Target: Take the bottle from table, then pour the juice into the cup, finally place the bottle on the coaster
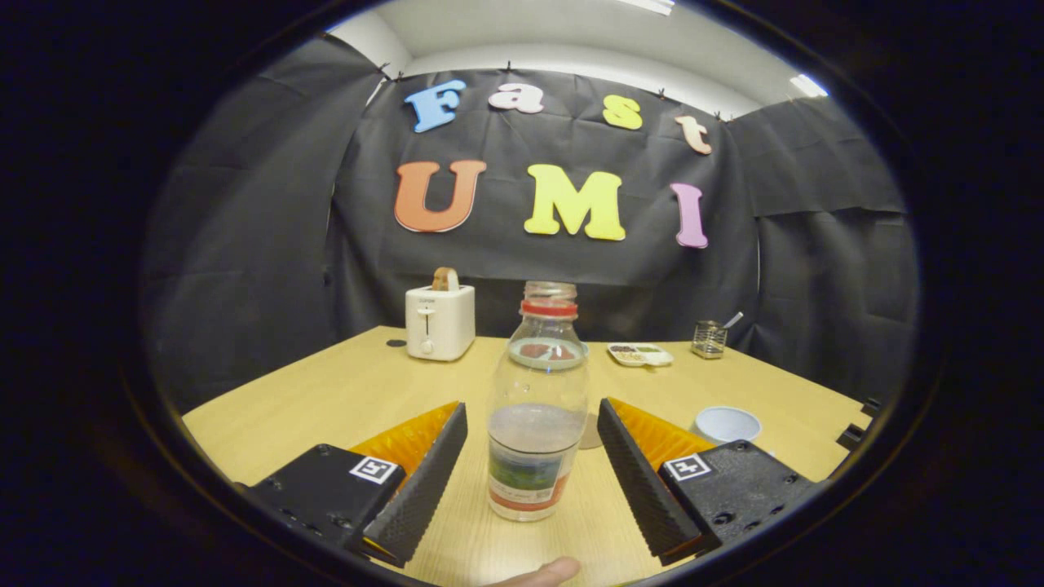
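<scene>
You are holding the tongs (532, 456) wide apart, and they are gripping nothing. The clear plastic bottle with a red neck ring and no cap (537, 408) is standing upright on the light wooden table (326, 399), between the two fingers and touching neither. From the bottle, a white cup (726, 424) is sitting at 3 o'clock beyond the right finger. A white toaster with a slice of bread (440, 320) is standing at 11 o'clock, far back. A fingertip (542, 573) is showing at 6 o'clock.
</scene>
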`<state>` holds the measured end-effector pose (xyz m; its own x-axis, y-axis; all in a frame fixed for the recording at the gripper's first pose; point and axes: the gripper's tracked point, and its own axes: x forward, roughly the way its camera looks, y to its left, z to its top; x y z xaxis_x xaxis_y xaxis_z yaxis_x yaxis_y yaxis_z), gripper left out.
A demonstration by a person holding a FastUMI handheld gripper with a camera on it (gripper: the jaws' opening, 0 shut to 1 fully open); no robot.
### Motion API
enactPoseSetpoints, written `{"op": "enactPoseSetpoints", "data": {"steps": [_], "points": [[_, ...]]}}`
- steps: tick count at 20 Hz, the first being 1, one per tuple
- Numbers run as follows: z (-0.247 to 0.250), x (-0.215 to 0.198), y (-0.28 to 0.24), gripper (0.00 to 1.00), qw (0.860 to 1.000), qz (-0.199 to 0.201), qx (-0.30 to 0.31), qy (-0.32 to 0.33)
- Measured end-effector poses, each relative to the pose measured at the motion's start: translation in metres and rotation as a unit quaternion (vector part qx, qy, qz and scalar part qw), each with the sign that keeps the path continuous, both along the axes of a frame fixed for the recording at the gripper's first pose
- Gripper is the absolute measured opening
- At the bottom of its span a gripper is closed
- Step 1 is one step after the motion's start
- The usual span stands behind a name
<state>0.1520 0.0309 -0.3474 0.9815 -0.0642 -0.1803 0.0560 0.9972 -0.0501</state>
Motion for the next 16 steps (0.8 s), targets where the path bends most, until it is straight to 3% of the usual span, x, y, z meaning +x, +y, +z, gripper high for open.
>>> {"op": "enactPoseSetpoints", "data": {"steps": [6, 8, 10, 16], "points": [[-0.011, 0.016, 0.001, 1.00, 1.000, 0.002, -0.010, -0.017], [-0.010, 0.018, -0.011, 1.00, 0.999, -0.021, 0.002, -0.031], [-0.011, 0.017, -0.014, 0.81, 0.999, -0.027, 0.015, -0.030], [0.014, 0.003, -0.031, 0.80, 0.992, -0.032, 0.115, -0.047]]}}
